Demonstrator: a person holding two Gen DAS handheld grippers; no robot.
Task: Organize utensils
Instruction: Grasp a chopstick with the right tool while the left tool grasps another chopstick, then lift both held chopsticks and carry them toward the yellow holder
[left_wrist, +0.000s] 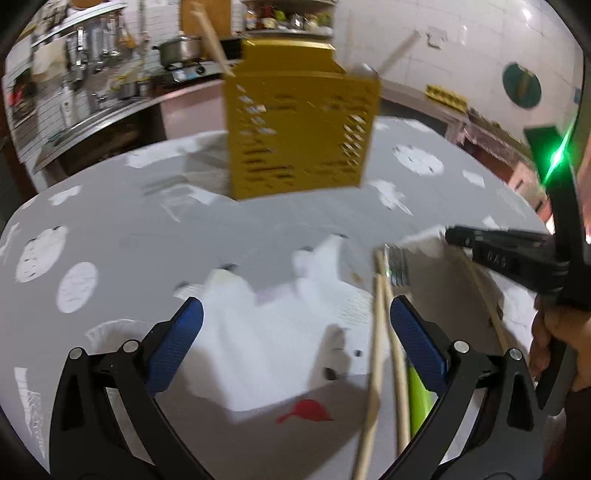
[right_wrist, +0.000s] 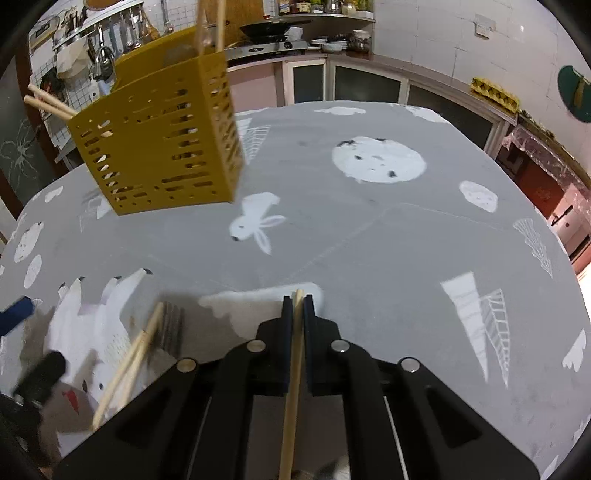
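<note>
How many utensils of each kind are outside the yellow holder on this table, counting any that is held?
Chopsticks: 3 (two lying, one held in the right gripper)
Forks: 1
Total: 4

One yellow utensil caddy (right_wrist: 159, 147) stands on one grey printed tablecloth (right_wrist: 369, 229) — at least three wooden chopsticks (right_wrist: 48, 101) poke from it. Two more chopsticks (right_wrist: 129, 365) lie loose beside one fork (right_wrist: 171, 328), and a single chopstick (right_wrist: 293, 369) sits pinched between two blue pads — six or more in all.
</note>
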